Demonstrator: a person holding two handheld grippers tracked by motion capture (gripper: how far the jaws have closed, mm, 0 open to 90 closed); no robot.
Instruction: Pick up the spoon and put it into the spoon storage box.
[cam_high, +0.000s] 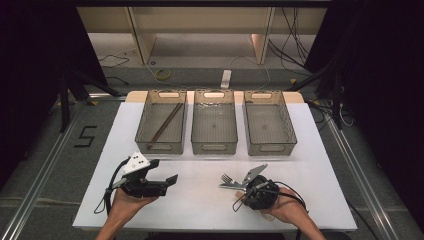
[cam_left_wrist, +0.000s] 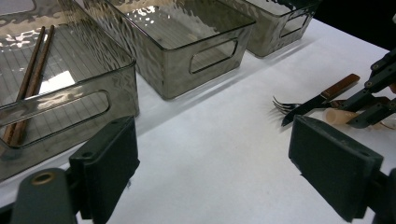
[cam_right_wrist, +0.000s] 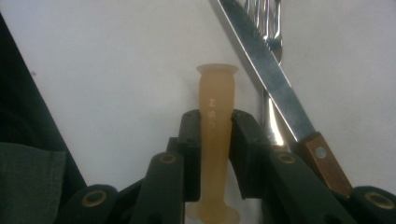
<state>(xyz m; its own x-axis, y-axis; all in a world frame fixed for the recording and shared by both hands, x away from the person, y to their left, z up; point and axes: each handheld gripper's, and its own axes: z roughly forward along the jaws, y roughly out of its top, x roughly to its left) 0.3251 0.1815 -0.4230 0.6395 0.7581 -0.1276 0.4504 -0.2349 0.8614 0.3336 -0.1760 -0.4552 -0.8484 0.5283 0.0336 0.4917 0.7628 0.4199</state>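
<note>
Lab-like test space: black curtains (cam_high: 30, 75), floor cables (cam_high: 290, 45), taped marker (cam_high: 86, 136).

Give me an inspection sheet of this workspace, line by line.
Surface: white table, bare in the middle.
Job's things: beige tube clamped; knife and fork lie beside it.
Clutter: three clear bins; chopsticks in the left one.
Grippers: right gripper shut on the tube; left gripper open, jaws holding nothing.
Cables: one trails from each gripper; more cables on the floor behind.
Surroundings: dark curtains, wooden frame, a "5" marked on the floor.
</note>
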